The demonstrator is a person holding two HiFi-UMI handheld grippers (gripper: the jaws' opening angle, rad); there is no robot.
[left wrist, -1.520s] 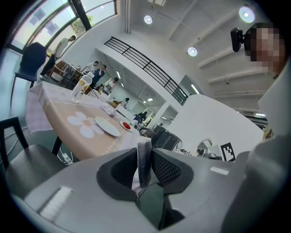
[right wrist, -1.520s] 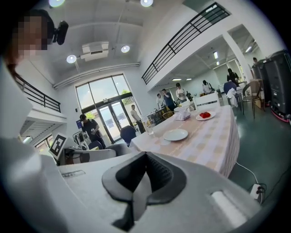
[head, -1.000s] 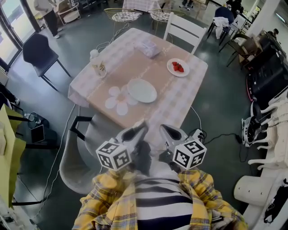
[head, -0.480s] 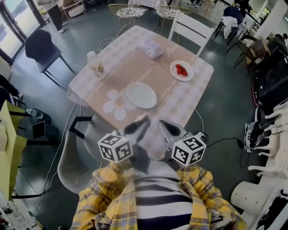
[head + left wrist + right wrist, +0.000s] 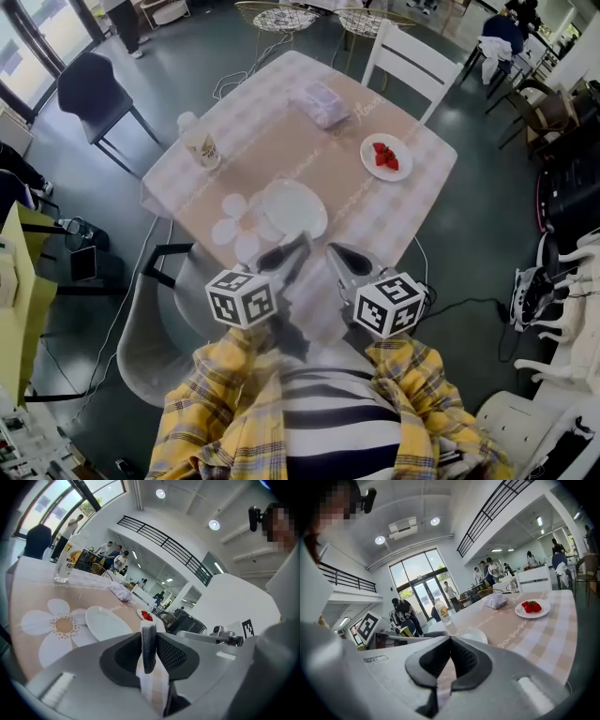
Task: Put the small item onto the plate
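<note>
left claw (image 5: 297,248) and right claw (image 5: 336,252) hover near the larger plate (image 5: 296,206).

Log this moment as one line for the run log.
left hand-held gripper: jaws apart, empty | right hand-held gripper: shut, empty | large round white plate: bare, ahead of both | red strawberries: on farther small white plate, untouched

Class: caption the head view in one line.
Left claw and right claw near the table; empty white plate ahead, strawberries on farther plate.
</note>
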